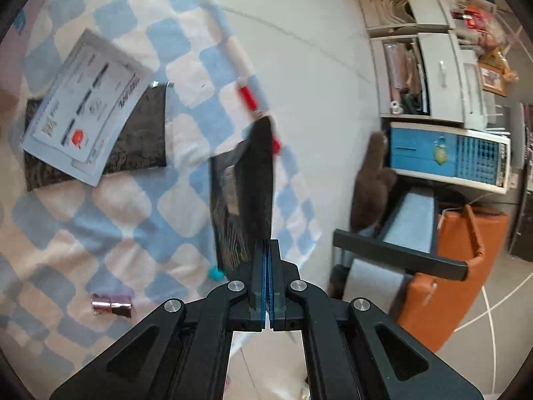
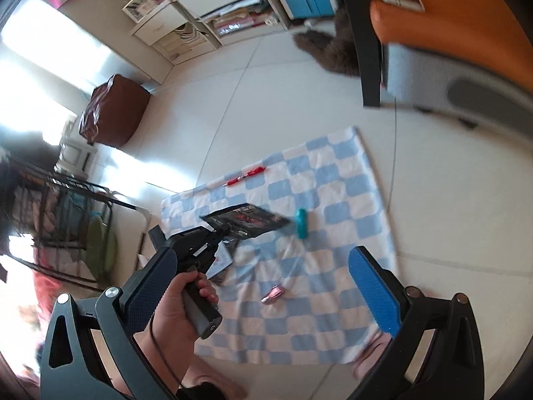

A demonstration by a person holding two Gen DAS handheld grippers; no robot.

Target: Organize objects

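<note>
- Black foil packet (image 1: pixel 245 196) pinched in my left gripper (image 1: pixel 266 286), lifted off the checkered blanket (image 1: pixel 126 206).
- Right gripper (image 2: pixel 263 286) wide, holding nothing.
- Around: red pen (image 1: pixel 253 106) at 12, pink lipstick (image 1: pixel 111 305) at 8, teal tube (image 2: pixel 301 222) under the packet, paper card (image 1: pixel 83 100) on another dark packet (image 1: pixel 140 140) at 10.
- Orange bag (image 1: pixel 463 266) at 3; contents hidden.

We see the cloth (image 2: pixel 333 180) spread on the floor (image 2: pixel 299 76). On it lie a pen (image 2: pixel 245 176) at the far edge, a tube (image 2: pixel 301 222) mid-cloth, a small cylinder (image 2: pixel 274 293) nearer us. Shelves (image 2: pixel 206 10) stand beyond.
</note>
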